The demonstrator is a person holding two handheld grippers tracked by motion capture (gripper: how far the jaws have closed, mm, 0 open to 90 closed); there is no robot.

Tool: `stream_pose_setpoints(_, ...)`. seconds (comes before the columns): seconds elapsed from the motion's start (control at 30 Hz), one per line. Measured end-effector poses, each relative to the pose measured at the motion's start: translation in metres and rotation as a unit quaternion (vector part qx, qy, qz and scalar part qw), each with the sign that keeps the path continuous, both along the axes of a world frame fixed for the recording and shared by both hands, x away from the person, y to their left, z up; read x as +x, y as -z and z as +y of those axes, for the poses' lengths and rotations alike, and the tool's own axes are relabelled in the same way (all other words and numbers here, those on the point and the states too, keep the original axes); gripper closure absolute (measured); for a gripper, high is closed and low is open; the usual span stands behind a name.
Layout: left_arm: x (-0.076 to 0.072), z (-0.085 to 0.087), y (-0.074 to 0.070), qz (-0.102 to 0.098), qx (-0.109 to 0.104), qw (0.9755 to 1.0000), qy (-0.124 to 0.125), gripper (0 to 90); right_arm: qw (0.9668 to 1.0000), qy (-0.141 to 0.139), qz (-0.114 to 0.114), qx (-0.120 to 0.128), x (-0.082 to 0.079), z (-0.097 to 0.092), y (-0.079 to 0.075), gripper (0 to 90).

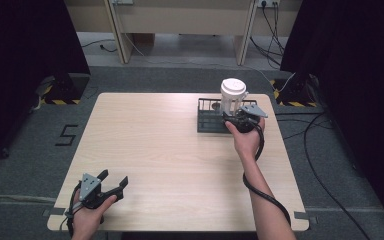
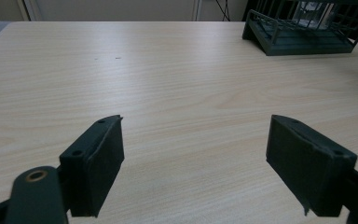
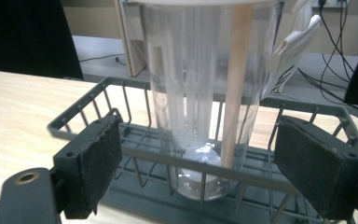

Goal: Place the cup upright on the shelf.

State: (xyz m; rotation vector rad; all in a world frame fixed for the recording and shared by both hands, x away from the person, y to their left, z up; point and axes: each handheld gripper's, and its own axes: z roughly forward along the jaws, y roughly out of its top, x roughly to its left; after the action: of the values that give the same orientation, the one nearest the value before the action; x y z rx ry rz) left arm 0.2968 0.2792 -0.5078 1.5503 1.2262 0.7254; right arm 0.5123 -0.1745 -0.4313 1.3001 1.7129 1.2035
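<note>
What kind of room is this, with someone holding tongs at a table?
Probably a lab or recording studio: dark curtains flank a bare wooden table, cables trail across grey carpet, and yellow-black hazard tape marks stand bases.

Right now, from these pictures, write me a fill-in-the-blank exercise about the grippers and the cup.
1. The clear cup with a white lid stands in the dark wire ____.
2. The right gripper has its jaws ____, one to each side of the cup.
3. The left gripper hovers open over the bare ____.
4. In the high view, the rack sits toward the table's ____ side.

Missing words: rack; open; table; right
</note>
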Motion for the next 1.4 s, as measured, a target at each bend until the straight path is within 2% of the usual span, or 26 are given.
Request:
stream_pose_setpoints(0.4, 0.0, 0.0, 0.0, 0.0, 0.002, 1.0, -0.001, 18.3, 0.9999, -0.015, 0.004, 0.002, -0.024, -0.008, 0.007, 18.3)
stream_pose_setpoints(0.47, -0.001, 0.0, 0.0, 0.0, 0.002, 1.0, -0.001, 18.3, 0.9996, -0.027, 0.012, -0.002, -0.03, -0.011, 0.01, 21.0)
stream_pose_setpoints(0.67, -0.001, 0.0, -0.001, -0.001, 0.002, 1.0, 0.0, 18.3, 0.9991, -0.037, 0.018, -0.013, -0.043, -0.017, 0.014, 21.1)
stream_pose_setpoints(1.1, -0.001, 0.0, -0.001, 0.0, 0.004, 1.0, -0.001, 18.3, 0.9993, -0.028, 0.022, -0.006, -0.069, -0.044, 0.02, 21.0)
stream_pose_setpoints(1.4, -0.001, 0.0, -0.001, -0.001, 0.005, 1.0, -0.002, 18.2, 0.9991, -0.025, 0.032, -0.011, -0.09, -0.058, 0.034, 21.0)
